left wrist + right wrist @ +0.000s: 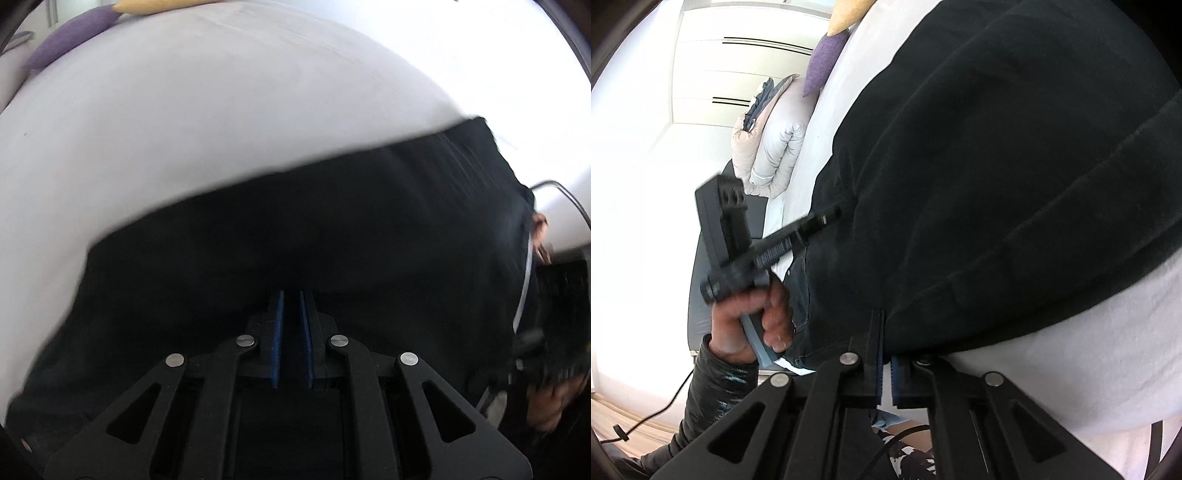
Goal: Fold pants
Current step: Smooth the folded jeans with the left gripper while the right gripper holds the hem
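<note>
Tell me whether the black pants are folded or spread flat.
Folded, at least partly: in the right wrist view the black pants lie doubled on the white bed, one layer's edge running over another. How many folds, cannot tell.

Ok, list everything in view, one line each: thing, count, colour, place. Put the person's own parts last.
pants: one, black, spread on the bed sheet
bed sheet: one, white, under the pants
cushion: one, purple, far end of the bed
pillow: one, yellow, beside the cushion
duvet: one, white, bundled at the bed's edge
wardrobe: one, white, behind the bed
left gripper: black, blue pads, shut on the pants
right gripper: black, shut on the pants' edge
left hand: one, on the left gripper's handle
</note>
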Demonstrator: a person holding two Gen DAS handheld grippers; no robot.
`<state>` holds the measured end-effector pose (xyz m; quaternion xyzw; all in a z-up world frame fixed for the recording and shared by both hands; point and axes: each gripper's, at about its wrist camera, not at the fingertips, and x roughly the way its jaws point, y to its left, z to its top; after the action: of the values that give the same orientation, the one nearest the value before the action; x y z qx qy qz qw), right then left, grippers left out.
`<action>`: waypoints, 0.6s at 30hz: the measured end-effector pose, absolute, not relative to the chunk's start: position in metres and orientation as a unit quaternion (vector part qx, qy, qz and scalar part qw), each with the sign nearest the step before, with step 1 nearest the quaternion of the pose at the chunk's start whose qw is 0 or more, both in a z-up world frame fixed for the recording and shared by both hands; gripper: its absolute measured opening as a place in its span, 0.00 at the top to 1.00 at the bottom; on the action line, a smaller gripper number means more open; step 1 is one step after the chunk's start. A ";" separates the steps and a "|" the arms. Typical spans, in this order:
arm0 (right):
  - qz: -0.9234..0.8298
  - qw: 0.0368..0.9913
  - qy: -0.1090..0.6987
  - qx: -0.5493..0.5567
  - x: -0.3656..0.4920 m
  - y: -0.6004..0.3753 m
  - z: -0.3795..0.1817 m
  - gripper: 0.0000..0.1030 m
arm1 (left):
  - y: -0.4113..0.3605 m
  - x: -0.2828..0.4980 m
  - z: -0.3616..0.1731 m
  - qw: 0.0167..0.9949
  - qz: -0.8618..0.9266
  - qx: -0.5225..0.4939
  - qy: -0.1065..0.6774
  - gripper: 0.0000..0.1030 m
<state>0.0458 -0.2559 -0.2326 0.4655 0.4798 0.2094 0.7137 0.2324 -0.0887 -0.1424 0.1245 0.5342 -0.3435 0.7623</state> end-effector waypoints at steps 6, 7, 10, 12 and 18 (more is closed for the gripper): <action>0.205 0.711 0.475 0.477 0.047 -0.257 -0.236 1.00 | -0.110 0.256 -0.145 0.790 -0.319 0.114 0.511 0.91; 0.206 0.710 0.474 0.478 0.046 -0.258 -0.237 1.00 | -0.112 0.258 -0.144 0.795 -0.313 0.113 0.508 0.91; 0.211 0.710 0.473 0.477 0.042 -0.259 -0.234 0.99 | -0.116 0.267 -0.130 0.804 -0.300 0.139 0.494 0.91; 0.217 0.701 0.472 0.489 0.039 -0.263 -0.232 0.94 | -0.117 0.252 -0.121 0.809 -0.296 0.163 0.481 0.91; 0.177 0.696 0.437 0.542 0.024 -0.308 -0.233 0.85 | -0.141 0.200 -0.104 0.805 -0.337 0.154 0.463 0.91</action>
<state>0.0236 -0.3080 -0.2326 0.5419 0.4368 0.1768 0.6959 0.1999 -0.1407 -0.1041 0.1542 0.4634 -0.3365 0.8051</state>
